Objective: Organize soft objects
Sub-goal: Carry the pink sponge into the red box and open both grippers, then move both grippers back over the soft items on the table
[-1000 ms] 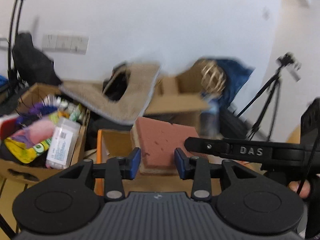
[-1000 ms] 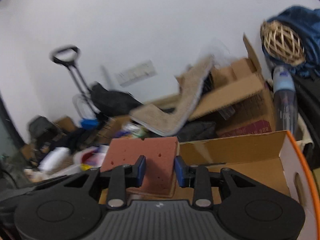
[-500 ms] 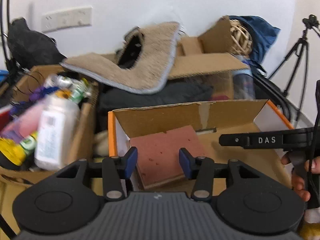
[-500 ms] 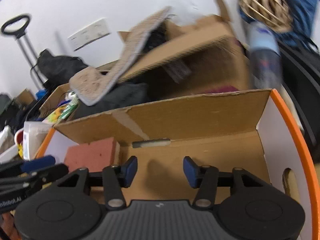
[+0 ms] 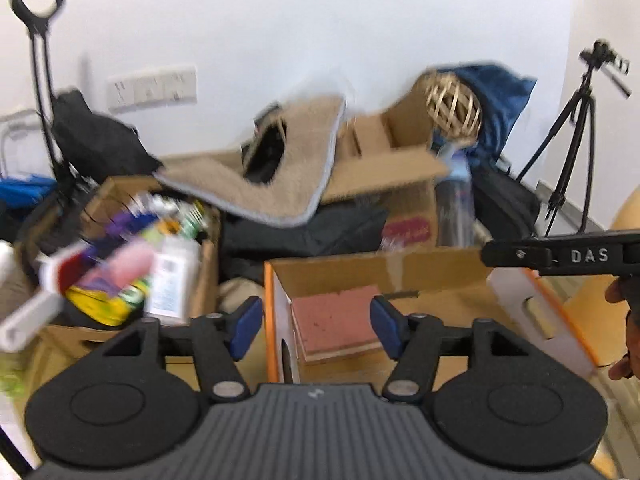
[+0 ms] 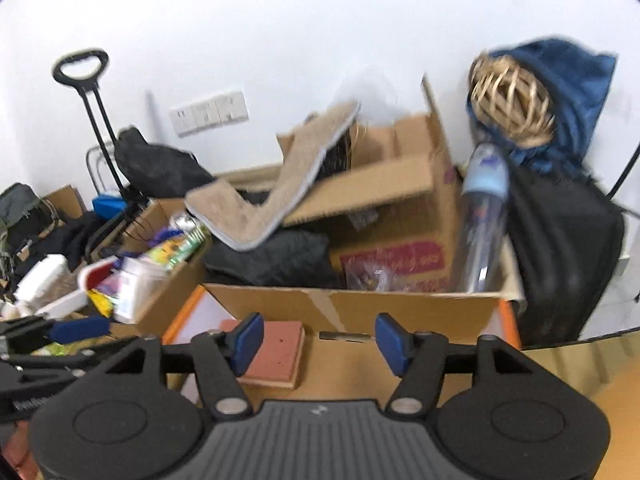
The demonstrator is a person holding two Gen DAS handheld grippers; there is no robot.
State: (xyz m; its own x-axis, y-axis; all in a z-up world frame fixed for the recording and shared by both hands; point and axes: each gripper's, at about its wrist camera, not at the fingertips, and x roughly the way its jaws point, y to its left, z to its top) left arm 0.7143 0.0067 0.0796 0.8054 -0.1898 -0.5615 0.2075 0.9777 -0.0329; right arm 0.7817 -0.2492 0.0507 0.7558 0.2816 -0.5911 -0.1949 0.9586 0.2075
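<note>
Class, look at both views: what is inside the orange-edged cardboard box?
A reddish sponge block lies flat in the orange-edged cardboard box, at its left end. The near floor is hidden behind the tongs.

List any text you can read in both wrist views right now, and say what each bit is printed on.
"DAS": white letters on the black arm of the right gripper, seen from the left wrist.
Pink label on the brown cardboard box: too blurred to read.
White bottle label: too blurred to read.
Nothing else is legible.
</note>
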